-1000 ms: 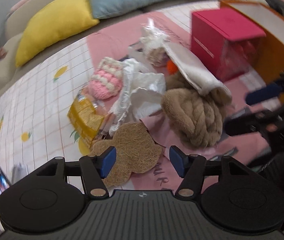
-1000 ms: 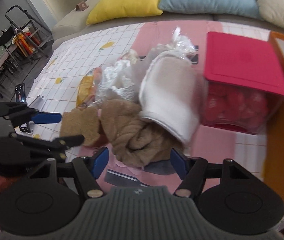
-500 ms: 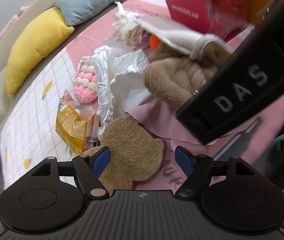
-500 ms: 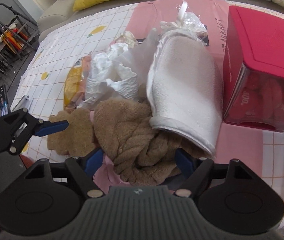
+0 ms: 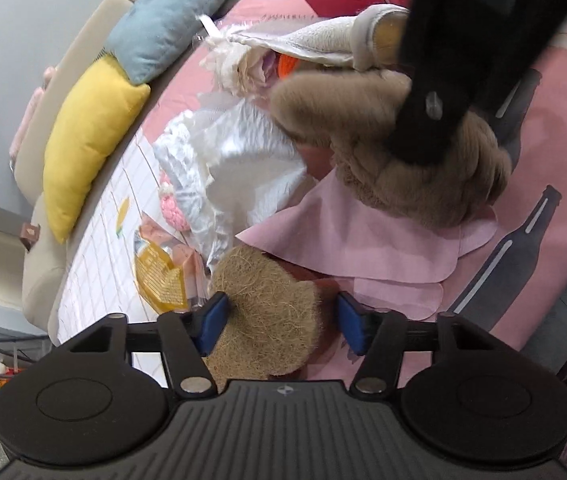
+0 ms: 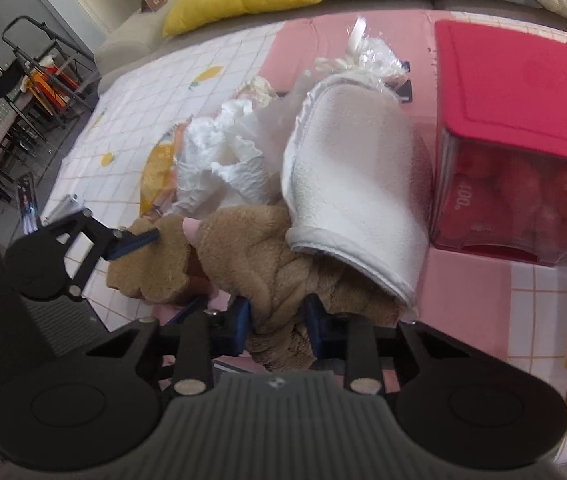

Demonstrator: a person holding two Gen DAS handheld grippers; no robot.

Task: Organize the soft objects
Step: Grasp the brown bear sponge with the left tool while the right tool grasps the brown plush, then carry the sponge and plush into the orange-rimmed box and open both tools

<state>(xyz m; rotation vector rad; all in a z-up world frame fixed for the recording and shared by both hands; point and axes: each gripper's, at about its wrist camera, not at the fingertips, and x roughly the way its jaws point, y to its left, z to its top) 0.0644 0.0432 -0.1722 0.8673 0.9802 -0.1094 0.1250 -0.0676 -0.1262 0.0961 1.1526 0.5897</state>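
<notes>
Sorting barely begun: right hand-held gripper (image 6: 275, 330) closing, pinching the brown plush knotted cushion (image 6: 259, 256); left hand-held gripper (image 5: 281, 326) closing around the tan fibre bear-shaped mat (image 5: 267, 308); pile remains.

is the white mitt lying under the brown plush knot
No, in the right wrist view the white mitt lies on top of the brown plush knot, covering its far end.

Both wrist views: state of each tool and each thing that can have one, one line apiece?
Right tool: jaws closing, pads pressed into the brown plush twist.
Left tool: jaws closing around the fibre bear-shaped pad; one pad touches, the other stands clear.
Brown plush twist: bunched, partly under the white mitt.
White mitt: draped over the plush.
Red box: lid shut.
Yellow snack packet: lying flat, crumpled.
</notes>
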